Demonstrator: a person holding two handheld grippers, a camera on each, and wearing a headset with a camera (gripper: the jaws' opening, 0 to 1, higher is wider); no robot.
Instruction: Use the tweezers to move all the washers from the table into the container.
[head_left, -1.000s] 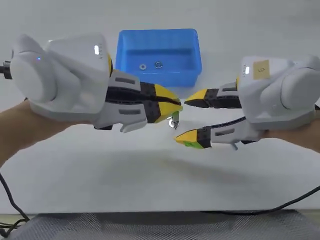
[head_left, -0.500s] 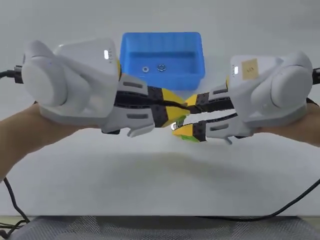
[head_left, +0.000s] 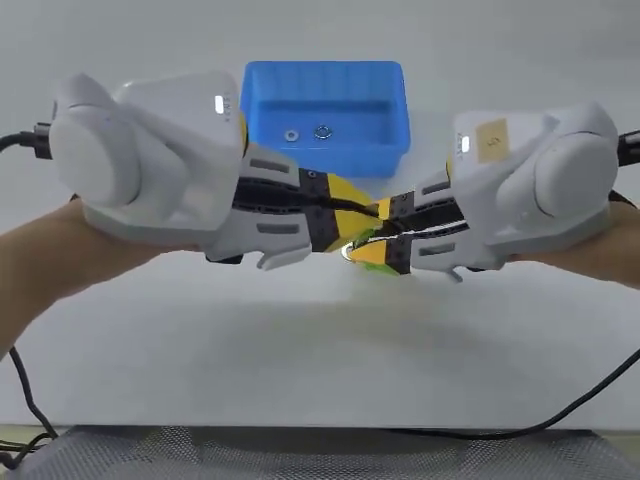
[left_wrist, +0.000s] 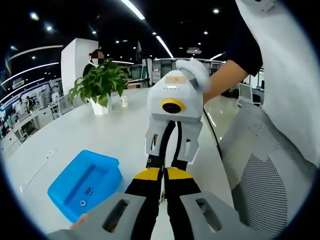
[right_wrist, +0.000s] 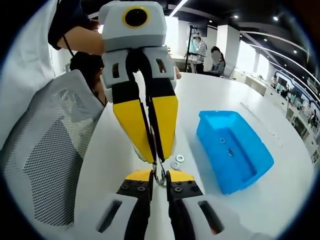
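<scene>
while two washers (right_wrist: 177, 161) wait on the table (head_left: 300, 340) near the container (head_left: 350, 158) | left gripper (right_wrist: 153, 156) and right gripper (right_wrist: 160, 176) both pinch the tweezers (right_wrist: 156, 167), jaws nearly shut (regrip, likely) | next: lower tips onto a washer

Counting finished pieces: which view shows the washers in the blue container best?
Head view: it looks down into the container, both washers clear. Both gripper views show them too, smaller and at a slant.
</scene>
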